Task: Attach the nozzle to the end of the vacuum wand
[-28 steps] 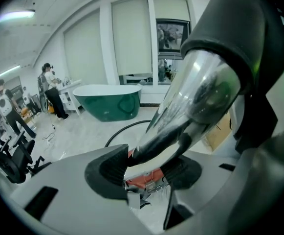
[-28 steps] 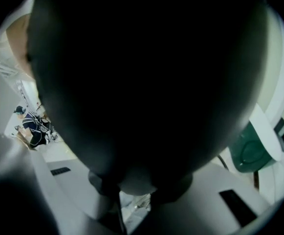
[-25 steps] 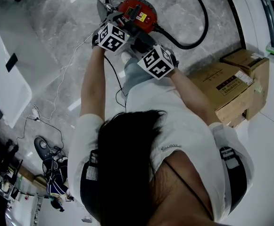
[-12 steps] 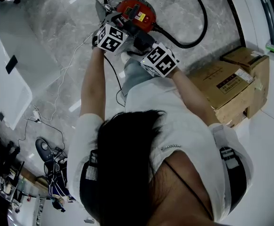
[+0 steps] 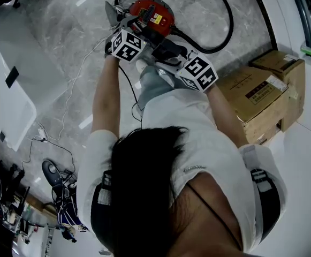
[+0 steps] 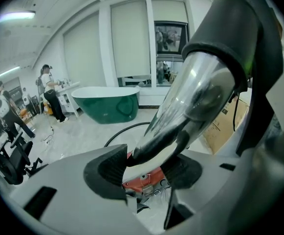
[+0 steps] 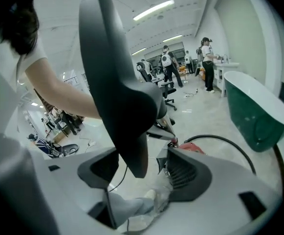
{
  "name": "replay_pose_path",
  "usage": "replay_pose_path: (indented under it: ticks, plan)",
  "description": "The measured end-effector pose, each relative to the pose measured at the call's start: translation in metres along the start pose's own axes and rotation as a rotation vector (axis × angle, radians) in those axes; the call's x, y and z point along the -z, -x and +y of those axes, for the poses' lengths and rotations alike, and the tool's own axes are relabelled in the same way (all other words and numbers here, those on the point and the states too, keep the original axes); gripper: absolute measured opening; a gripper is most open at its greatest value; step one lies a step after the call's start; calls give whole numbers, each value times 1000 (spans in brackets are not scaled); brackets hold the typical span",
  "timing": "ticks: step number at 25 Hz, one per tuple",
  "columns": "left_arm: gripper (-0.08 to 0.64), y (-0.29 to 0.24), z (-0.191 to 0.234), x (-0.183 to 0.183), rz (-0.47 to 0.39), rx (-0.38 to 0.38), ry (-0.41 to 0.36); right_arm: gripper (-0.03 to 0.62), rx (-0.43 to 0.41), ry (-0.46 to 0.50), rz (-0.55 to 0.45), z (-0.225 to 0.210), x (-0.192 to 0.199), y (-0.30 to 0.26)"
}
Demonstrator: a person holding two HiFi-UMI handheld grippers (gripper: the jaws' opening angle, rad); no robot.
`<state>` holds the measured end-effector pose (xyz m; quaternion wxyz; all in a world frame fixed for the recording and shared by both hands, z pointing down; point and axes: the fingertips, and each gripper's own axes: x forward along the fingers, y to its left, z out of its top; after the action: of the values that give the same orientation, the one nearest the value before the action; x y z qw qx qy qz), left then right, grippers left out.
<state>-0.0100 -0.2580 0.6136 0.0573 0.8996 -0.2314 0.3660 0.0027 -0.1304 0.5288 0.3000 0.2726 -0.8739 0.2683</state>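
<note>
Clamping left gripper (image 6: 144, 169) on the dark tip of the clear nozzle (image 6: 200, 87) above the far red vacuum cleaner (image 5: 152, 12), just spreading right gripper (image 7: 142, 173) wide off the black wand (image 7: 122, 97) between its jaws, likely risking an unseated joint sagging and pulling apart.

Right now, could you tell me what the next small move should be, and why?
Probably draw the right hand-held gripper straight back off the black part: its jaws have just opened and stand wide around it, while the left hand-held gripper grips the clear tube.
</note>
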Motion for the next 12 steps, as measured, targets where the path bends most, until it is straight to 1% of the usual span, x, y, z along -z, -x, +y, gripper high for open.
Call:
replay_pose_path:
  ticks: [2, 5, 9, 12]
  plan:
    - [198, -2, -3, -1, 2, 4, -7, 304, -1, -12, -11, -1, 2, 11]
    - [198, -5, -7, -3, 5, 12, -18, 304, -24, -64, -62, -1, 0, 33]
    - [198, -9, -10, -4, 8, 18, -24, 304, -57, -88, -87, 4, 3, 56]
    - [198, -11, -13, -4, 14, 24, -31, 304, -56, -153, -167, 0, -4, 73]
